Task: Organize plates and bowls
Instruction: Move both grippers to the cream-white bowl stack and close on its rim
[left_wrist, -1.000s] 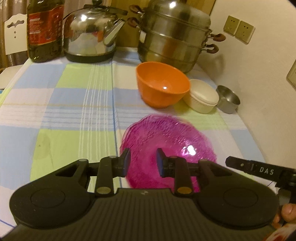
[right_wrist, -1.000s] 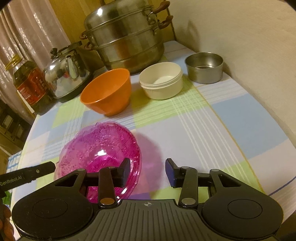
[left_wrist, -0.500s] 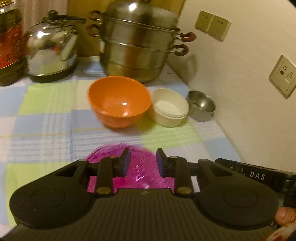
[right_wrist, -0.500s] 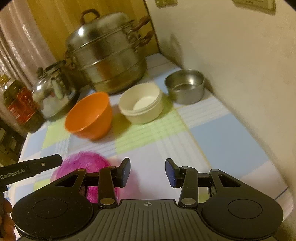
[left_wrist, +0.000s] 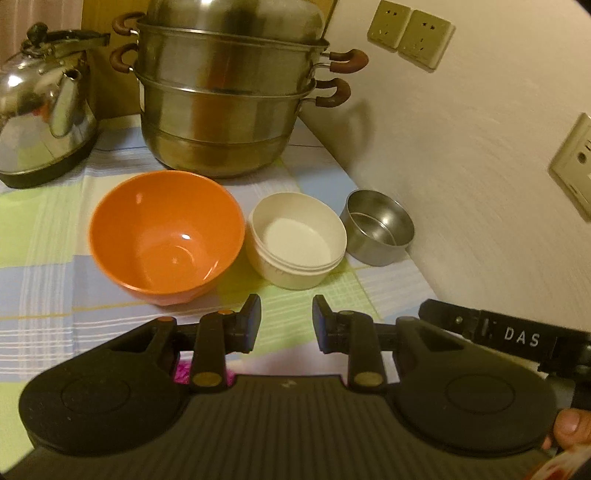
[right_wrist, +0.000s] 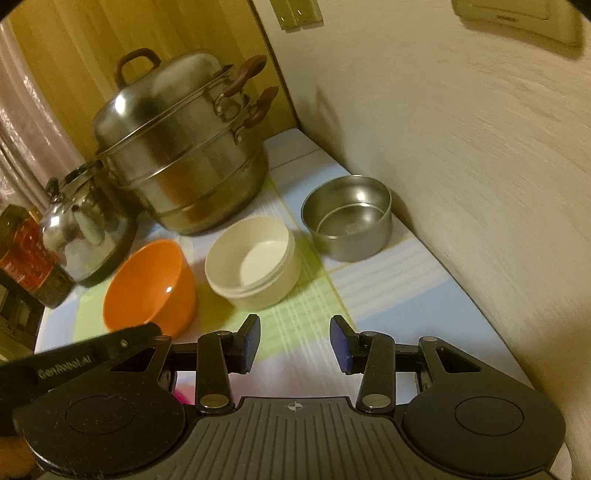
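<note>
An orange bowl (left_wrist: 166, 236) (right_wrist: 151, 286), a cream bowl (left_wrist: 297, 245) (right_wrist: 255, 262) and a small steel bowl (left_wrist: 378, 226) (right_wrist: 347, 221) stand in a row on the checked tablecloth. My left gripper (left_wrist: 286, 323) is open and empty, short of the gap between the orange and cream bowls. My right gripper (right_wrist: 294, 349) is open and empty, short of the cream bowl. The pink glass plate is almost hidden under the grippers; only a sliver (left_wrist: 183, 371) (right_wrist: 181, 397) shows.
A large steel steamer pot (left_wrist: 229, 88) (right_wrist: 181, 147) and a kettle (left_wrist: 44, 107) (right_wrist: 83, 229) stand behind the bowls. An oil bottle (right_wrist: 26, 258) stands at the far left. The wall (left_wrist: 480, 166) runs close along the right, with sockets (left_wrist: 410, 33).
Both grippers have moved forward over the pink plate toward the bowls, so the plate has slipped out of view beneath them. Both stay open.
</note>
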